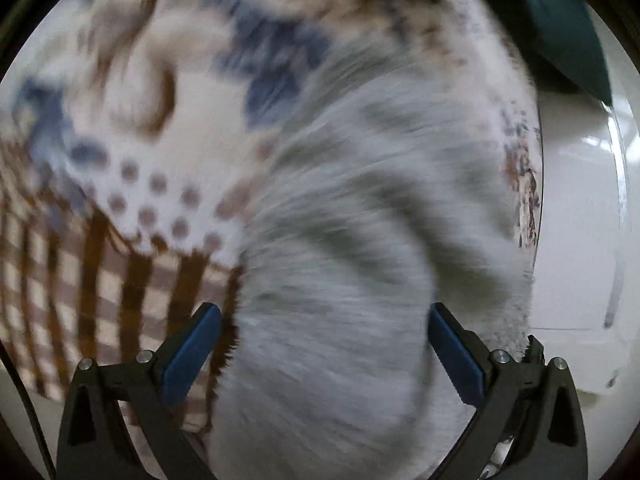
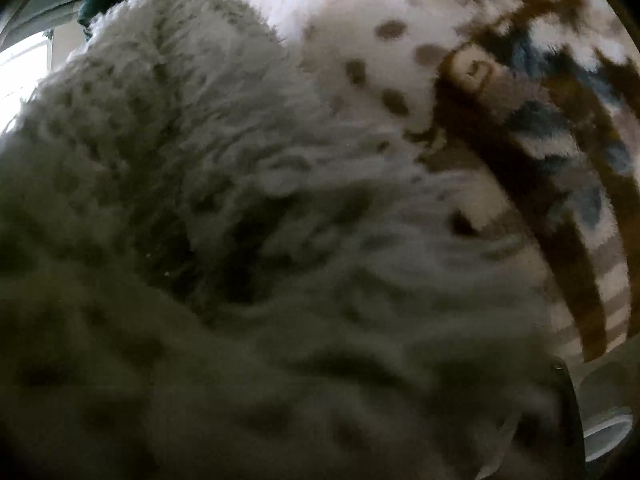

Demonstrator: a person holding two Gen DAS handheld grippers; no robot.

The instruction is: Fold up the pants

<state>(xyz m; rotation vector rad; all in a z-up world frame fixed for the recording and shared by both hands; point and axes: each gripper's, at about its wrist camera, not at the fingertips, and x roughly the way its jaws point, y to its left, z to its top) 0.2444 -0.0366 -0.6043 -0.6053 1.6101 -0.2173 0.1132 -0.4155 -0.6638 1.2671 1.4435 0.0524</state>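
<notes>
The fluffy pale grey pants point(image 1: 352, 240) lie on a patterned blanket and fill the middle of the blurred left wrist view. My left gripper point(image 1: 324, 344) is open, its blue-padded fingers point(image 1: 192, 352) standing on either side of the grey fabric without closing on it. In the right wrist view the same fleecy pants point(image 2: 240, 220) press close to the lens and cover nearly the whole frame. The right gripper is hidden behind the fabric; only a dark edge shows at the lower right, so I cannot tell its state.
The blanket point(image 1: 132, 184) has white, blue, brown-checked and dotted patches; it also shows in the right wrist view point(image 2: 500, 80). A dark teal cloth point(image 1: 552, 20) lies at the upper right. A glossy white floor point(image 1: 580, 220) lies right of the blanket edge.
</notes>
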